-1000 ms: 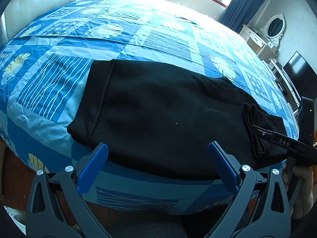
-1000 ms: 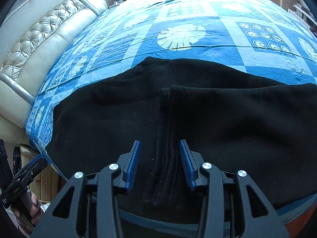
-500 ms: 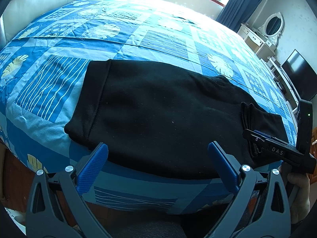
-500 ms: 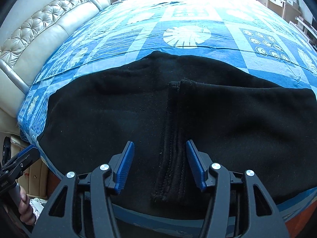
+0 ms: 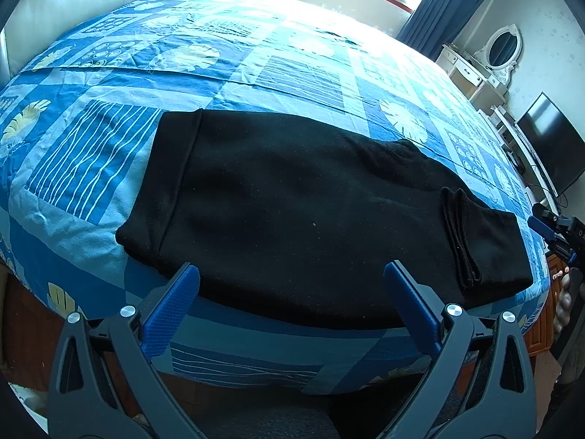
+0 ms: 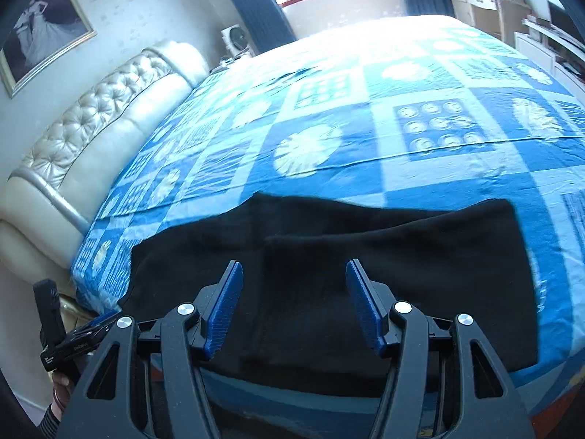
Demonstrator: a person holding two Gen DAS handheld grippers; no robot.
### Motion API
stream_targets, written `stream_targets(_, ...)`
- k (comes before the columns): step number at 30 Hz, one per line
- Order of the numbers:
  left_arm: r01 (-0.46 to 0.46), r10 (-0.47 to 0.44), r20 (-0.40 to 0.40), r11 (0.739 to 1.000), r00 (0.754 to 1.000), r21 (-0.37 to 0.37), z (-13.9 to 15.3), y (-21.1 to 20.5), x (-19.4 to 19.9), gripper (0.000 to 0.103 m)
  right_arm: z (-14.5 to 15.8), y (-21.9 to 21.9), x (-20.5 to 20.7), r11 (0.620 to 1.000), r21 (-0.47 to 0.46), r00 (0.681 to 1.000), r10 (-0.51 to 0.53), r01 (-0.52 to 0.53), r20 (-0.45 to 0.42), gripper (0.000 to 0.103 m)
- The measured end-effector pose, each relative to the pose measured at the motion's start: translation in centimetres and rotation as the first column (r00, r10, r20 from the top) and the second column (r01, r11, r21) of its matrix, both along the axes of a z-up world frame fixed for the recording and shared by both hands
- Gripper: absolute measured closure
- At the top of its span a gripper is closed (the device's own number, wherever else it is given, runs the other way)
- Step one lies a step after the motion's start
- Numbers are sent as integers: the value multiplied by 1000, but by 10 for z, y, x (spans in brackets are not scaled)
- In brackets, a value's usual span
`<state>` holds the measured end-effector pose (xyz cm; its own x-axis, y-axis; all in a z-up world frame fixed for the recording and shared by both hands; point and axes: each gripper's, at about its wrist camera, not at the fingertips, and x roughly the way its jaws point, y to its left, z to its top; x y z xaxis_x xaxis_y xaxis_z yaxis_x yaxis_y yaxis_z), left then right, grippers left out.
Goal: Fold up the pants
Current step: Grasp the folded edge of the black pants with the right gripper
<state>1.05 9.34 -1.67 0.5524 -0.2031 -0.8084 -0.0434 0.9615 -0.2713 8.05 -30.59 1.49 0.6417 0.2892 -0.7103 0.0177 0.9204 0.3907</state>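
Left wrist view
- Left gripper (image 5: pixel 290 301): low in the frame at the near edge of the bed, its blue fingers (image 5: pixel 172 309) spread wide apart and holding nothing; both tips sit just at the near edge of the cloth.
- Pants (image 5: pixel 314 216): black, lying flat across the near part of the bed, long side running left to right. A hemmed band edges the left end; toward the right end a ribbed cuff (image 5: pixel 459 237) lies on top of the fabric, so a layer is folded over there.
- Bed cover (image 5: pixel 120 153): blue patchwork with leaf and stripe prints, showing on all sides of the pants.
- Right gripper (image 5: pixel 552 236): only partly visible at the far right rim, off the corner of the bed and apart from the pants.
- Room: white dresser with an oval mirror (image 5: pixel 506 47) and a dark television (image 5: pixel 552 150) on the right.

Right wrist view
- Right gripper (image 6: pixel 294 303): blue fingers (image 6: pixel 365 309) parted with a clear gap, nothing between them, raised above the pants.
- Pants (image 6: pixel 420 267): black, spread along the near edge of the bed below the fingers; the folded layer's edge shows as a step in the middle. The picture is somewhat blurred.
- Headboard (image 6: pixel 98 120): cream, tufted, on the left.
- Left gripper (image 6: pixel 78 340): seen at the lower left, beside the bed corner.
- Framed picture (image 6: pixel 44 22): on the wall at upper left.
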Motion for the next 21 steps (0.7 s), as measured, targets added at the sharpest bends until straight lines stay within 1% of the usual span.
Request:
stream_targets(1, -1, 1, -3, 1000, 1000, -7, -1, 0, 0, 2, -4, -30, 2, 998, 39, 999, -47, 48, -12, 44)
stream_targets(4, -4, 3, -15, 1000, 1000, -27, -3, -1, 2, 2, -38, -107, 11, 971, 163, 980, -156, 175, -127, 44)
stream_targets(5, -3, 3, -19, 1000, 1000, -31, -4, -1, 2, 2, -51, -123, 13, 955, 222, 974, -165, 198, -157, 44)
stream_targets(7, -2, 2, -22, 1000, 1000, -30, -6, -2, 2, 2, -76, -143, 16, 907, 360, 968, -155, 219, -198, 44)
stream_targets(9, 3, -3, -26, 1000, 1000, -20, -8, -4, 1, 2, -95, -154, 21, 865, 441, 963, -157, 242, -220, 44)
stream_targets(11, 10, -10, -30, 1000, 999, -7, -10, -5, 0, 2, -107, -157, 27, 841, 483, 962, -146, 243, -229, 45)
stream_targets(12, 12, -12, -32, 1000, 999, -2, -11, -5, 0, 2, -112, -157, 29, 832, 498, 962, -142, 245, -235, 50)
stream_targets(13, 13, -13, -36, 1000, 999, -1, -12, -6, -1, 2, -116, -157, 31, 823, 512, 961, -136, 244, -241, 65)
stream_targets(15, 13, -13, -45, 1000, 999, -6, -15, -6, -1, 2, -125, -157, 34, 824, 502, 953, -138, 261, -269, 79)
stream_targets(16, 12, -13, -49, 1000, 999, -11, -16, -6, 0, 2, -129, -157, 34, 819, 509, 952, -139, 266, -273, 82)
stream_targets(17, 13, -14, -52, 1000, 999, -13, -17, -6, 0, 2, -131, -157, 34, 814, 516, 951, -139, 268, -275, 83)
stream_targets(21, 25, -25, -56, 1000, 998, -8, -19, -10, 0, 2, -137, -161, 32, 787, 551, 951, -139, 276, -277, 84)
